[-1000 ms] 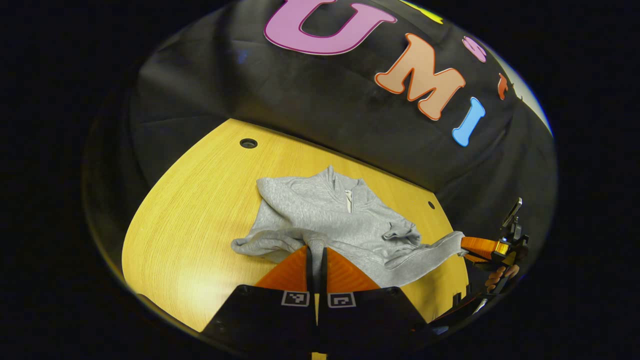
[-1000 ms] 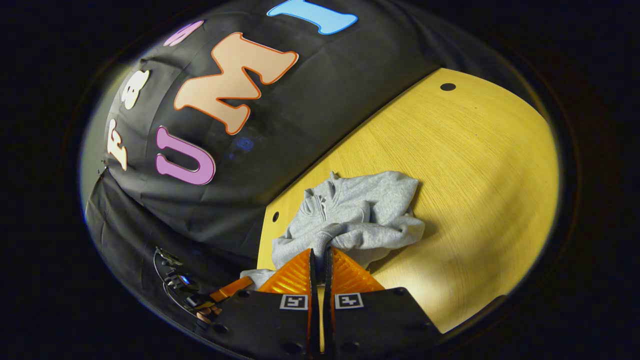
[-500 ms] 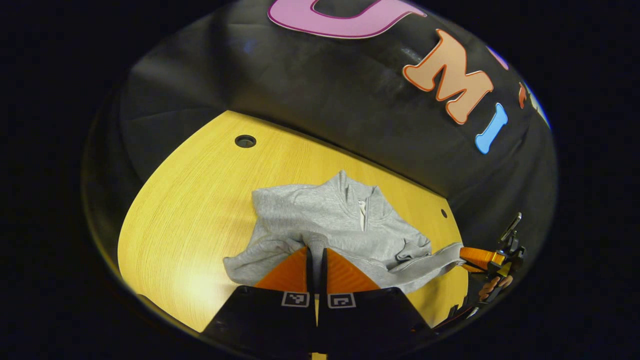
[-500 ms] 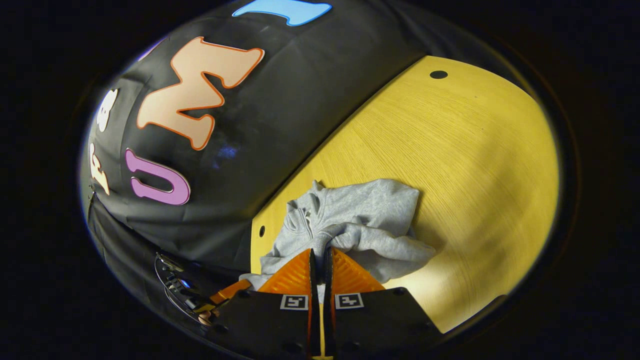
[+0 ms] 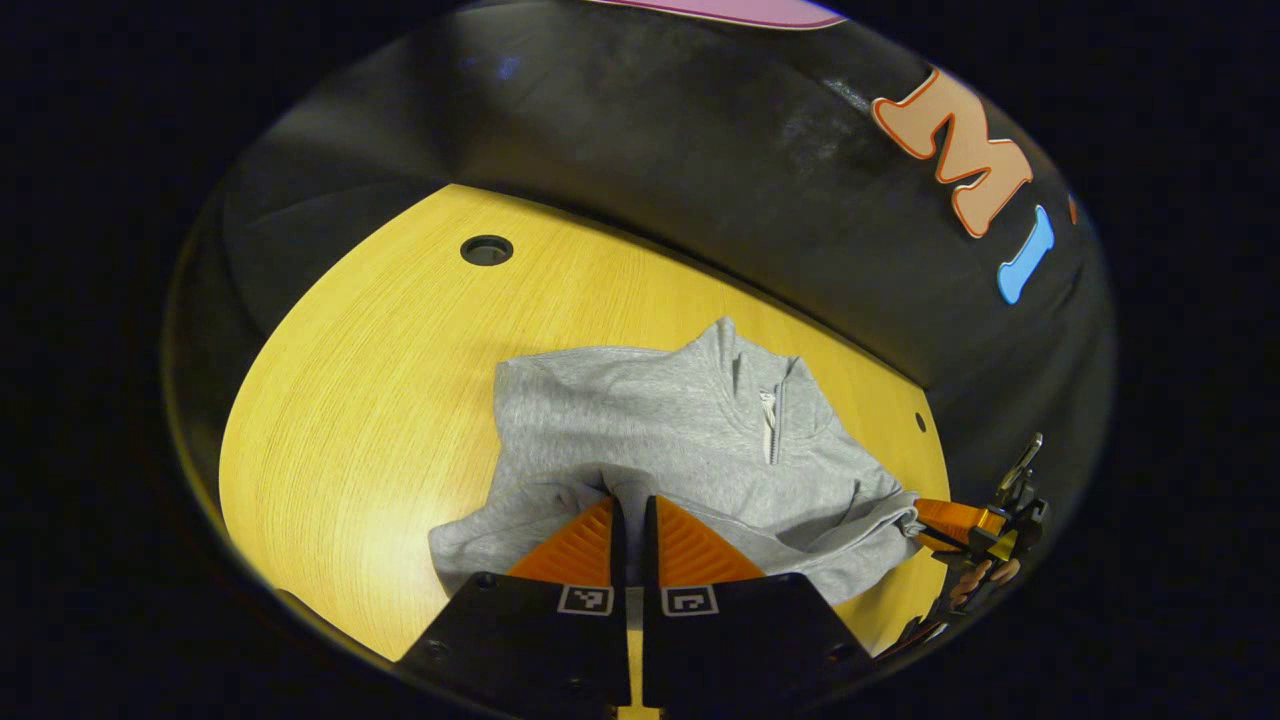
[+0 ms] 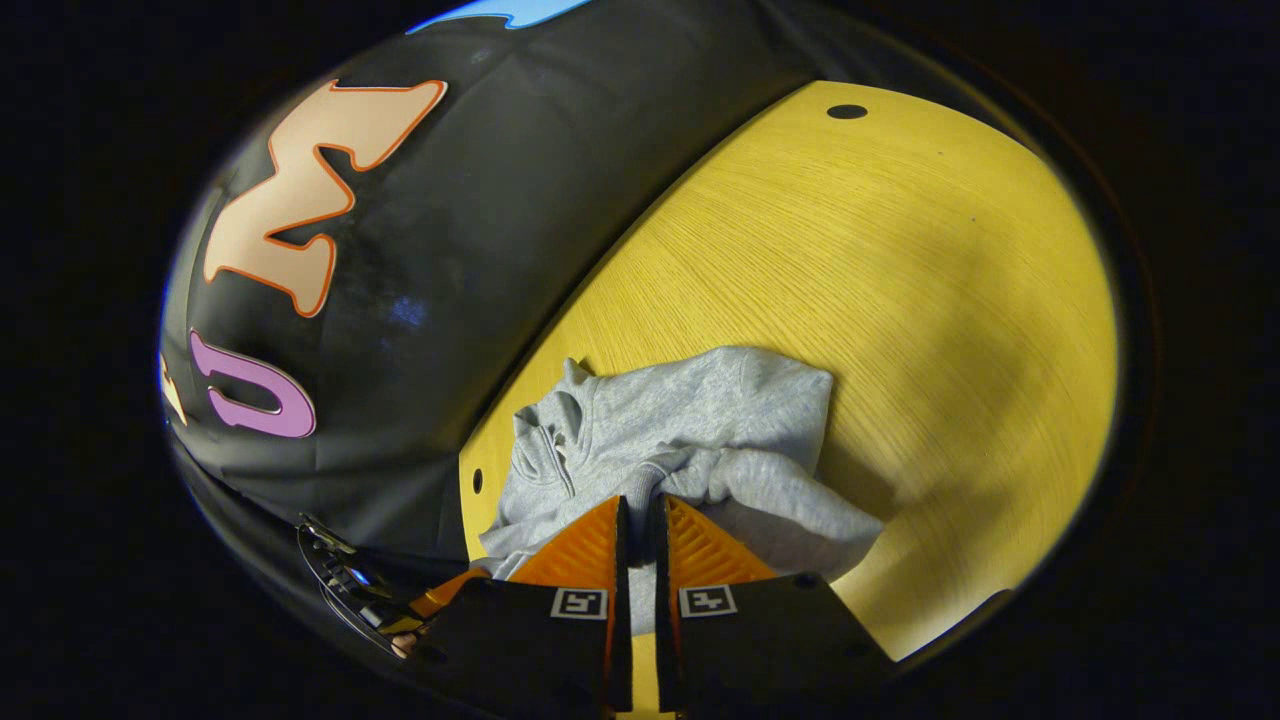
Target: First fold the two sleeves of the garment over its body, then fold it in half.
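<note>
A grey zip-neck sweater (image 5: 660, 420) lies bunched on the yellow wooden table (image 5: 380, 360), collar toward the booth wall. My left gripper (image 5: 630, 505) is shut on a fold of its grey cloth at the near edge. Off to the right, my right gripper (image 5: 925, 520) pinches another part of the cloth, a hand (image 5: 975, 578) behind it. In the right gripper view the sweater (image 6: 700, 400) is bunched, and my right gripper (image 6: 640, 505) is shut on a raised fold of it. The left gripper (image 6: 450, 598) shows low on the left.
The table (image 6: 900, 250) has a round cable hole (image 5: 487, 249) at its far left and a small hole (image 5: 920, 422) near the wall. Black booth cloth rises right behind the table's far edge. Bare wood lies left of the sweater.
Both grippers have travelled toward the collar with the cloth still held. The sweater now looks nearer and flatter, and the right gripper's stretch of cloth has slackened and drawn in.
</note>
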Available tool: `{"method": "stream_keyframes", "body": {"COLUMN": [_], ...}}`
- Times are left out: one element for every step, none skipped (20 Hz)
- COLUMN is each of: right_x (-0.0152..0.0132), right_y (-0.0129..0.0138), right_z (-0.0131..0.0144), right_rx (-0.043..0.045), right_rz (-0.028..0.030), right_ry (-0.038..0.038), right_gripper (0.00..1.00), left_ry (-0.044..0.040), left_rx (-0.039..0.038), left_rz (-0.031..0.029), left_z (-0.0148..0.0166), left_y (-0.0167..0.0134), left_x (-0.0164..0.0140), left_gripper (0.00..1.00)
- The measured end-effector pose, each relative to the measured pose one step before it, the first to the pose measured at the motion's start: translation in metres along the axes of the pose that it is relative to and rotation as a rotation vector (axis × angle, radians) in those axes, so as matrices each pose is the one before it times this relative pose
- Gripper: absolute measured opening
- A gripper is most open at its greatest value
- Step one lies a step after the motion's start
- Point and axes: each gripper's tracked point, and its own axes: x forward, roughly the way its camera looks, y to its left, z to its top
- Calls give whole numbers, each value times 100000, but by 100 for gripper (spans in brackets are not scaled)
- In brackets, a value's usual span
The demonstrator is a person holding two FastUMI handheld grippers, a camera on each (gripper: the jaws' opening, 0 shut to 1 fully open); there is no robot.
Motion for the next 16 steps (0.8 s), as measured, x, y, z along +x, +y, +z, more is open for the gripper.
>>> {"method": "stream_keyframes", "body": {"right_x": [391, -430, -366, -158, -240, 290, -700, -518, -604, -661, -592, -666, -946, -739, -799, -802], "right_y": [158, 149, 305, 465, 324, -88, 127, 243, 227, 330, 258, 146, 238, 194, 88, 176], "right_z": [146, 337, 192, 341, 705, 582, 685, 745, 770, 704, 620, 530, 697, 743, 766, 730], "right_rx": [-905, -1165, -1531, -2038, -2703, -3095, -2555, -2389, -2307, -2829, -3249, -3574, -3865, -3816, -3353, -2751], "right_rz": [-190, -272, 381, 829, 246, -1037, -700, -483, -114, 49, -29, -124, -258, -429, -392, -279], "right_ry": [-587, -618, -681, -1517, -3363, -3860, -3917, -3900, -3876, -3498, -3170, -3125, -3388, -3392, -3505, -3028], "right_gripper": [12, 14, 32, 40, 60, 80, 100, 97, 98, 98, 98, 98, 98, 98, 98, 98], "left_ry": [-1158, -1359, -1802, -3545, -4189, -3970, -3640, -2833, -2169, -2632, -3937, -3926, -3519, -2267, -2050, -2020], "left_rx": [947, 1262, 1449, 1282, 1328, 1091, 1107, 1191, 1686, 2075, 2197, 2540, 2621, 2250, 2074, 2041], "left_rz": [-965, -997, -1046, -342, 523, 909, 308, 858, 1376, 2363, 2381, 2661, 2569, 2021, 1643, 1570], "left_z": [252, 438, 259, 797, 1038, 708, 1023, 672, 510, 746, 858, 1080, 811, 696, 380, 602], "left_y": [-373, -366, -359, -178, -133, -43, -296, -54, 14, 297, 256, 393, 396, 227, 4, 162], "left_x": [25, -87, -200, -223, -136, -365, -156, -594, -450, -466, -487, -589, -666, -735, -687, -855], "left_gripper": [4, 5, 9, 15, 36, 57, 79, 80, 81, 89, 99, 98, 96, 96, 96, 96]}}
